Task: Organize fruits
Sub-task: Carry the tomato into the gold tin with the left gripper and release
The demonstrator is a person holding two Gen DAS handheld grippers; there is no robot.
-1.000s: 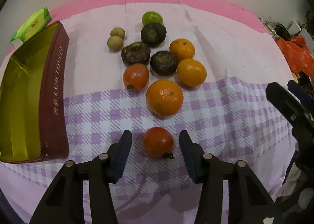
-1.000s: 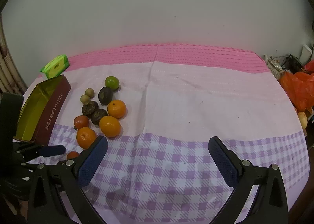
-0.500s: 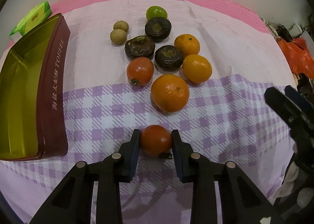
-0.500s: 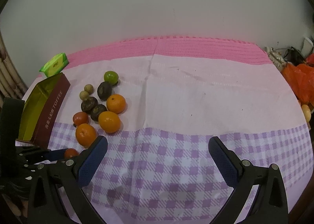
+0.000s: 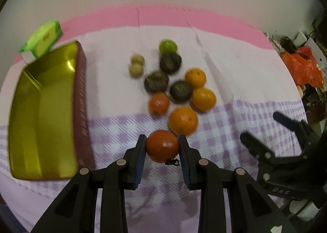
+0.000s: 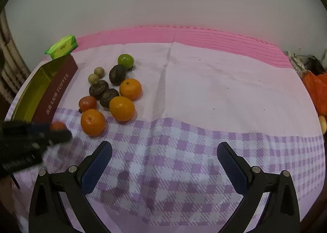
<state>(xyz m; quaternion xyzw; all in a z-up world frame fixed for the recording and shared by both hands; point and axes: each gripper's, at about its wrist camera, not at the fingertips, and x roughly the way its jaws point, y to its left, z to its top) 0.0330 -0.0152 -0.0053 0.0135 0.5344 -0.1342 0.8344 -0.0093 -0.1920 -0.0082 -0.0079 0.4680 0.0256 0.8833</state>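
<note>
My left gripper is shut on a red tomato and holds it above the checked cloth. It also shows in the right wrist view, with the tomato between its fingers. A cluster of fruit lies beyond: three oranges, a second tomato, three dark fruits, two small tan fruits and a green lime. An open gold toffee tin lies at the left. My right gripper is open and empty over the cloth, right of the fruit.
A green packet lies behind the tin. Orange bags and clutter sit off the table's right edge. A wall rises close behind the pink mat.
My left gripper closed on the near tomato and lifted it off the cloth, tilting up and towards the tin. The right gripper stayed open and barely moved.
</note>
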